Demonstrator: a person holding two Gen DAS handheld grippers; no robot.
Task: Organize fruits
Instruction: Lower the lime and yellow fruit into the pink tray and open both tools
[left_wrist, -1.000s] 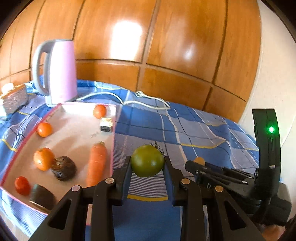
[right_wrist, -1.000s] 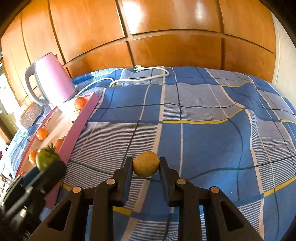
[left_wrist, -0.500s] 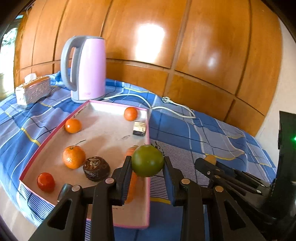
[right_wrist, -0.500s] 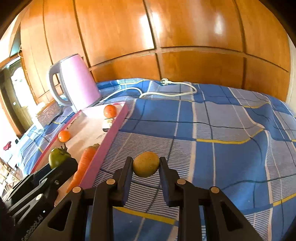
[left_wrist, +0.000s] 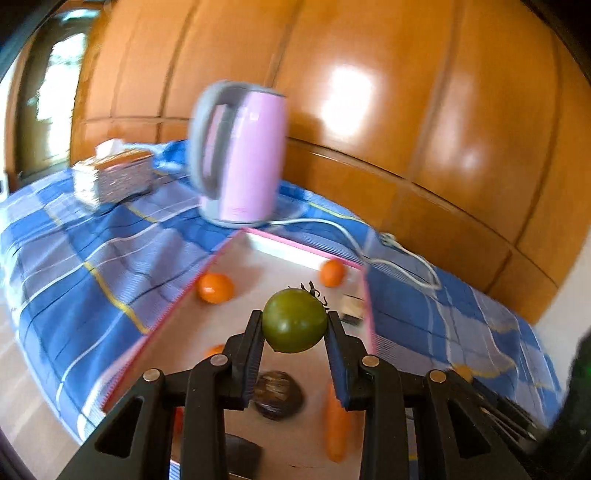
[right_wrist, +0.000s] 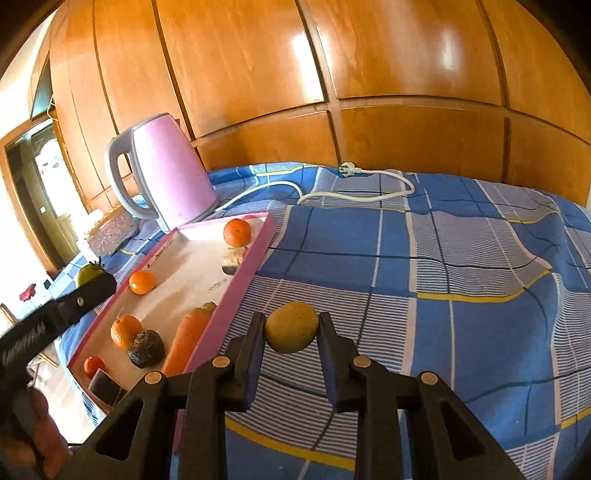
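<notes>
A glossy green tomato is clamped by the left gripper, a dull yellow-brown fruit by the right gripper; a pink tray is seen at 10 o'clock on a blue checked cloth

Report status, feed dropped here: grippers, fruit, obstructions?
Left gripper shut on round green tomato, above pink-rimmed tray. Right gripper shut on yellow-brown round fruit, over blue checked cloth. Nothing blocking.

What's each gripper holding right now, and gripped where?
Left gripper: green tomato, jaws on its sides. Right gripper: yellowish-brown fruit, also by its sides.
</notes>
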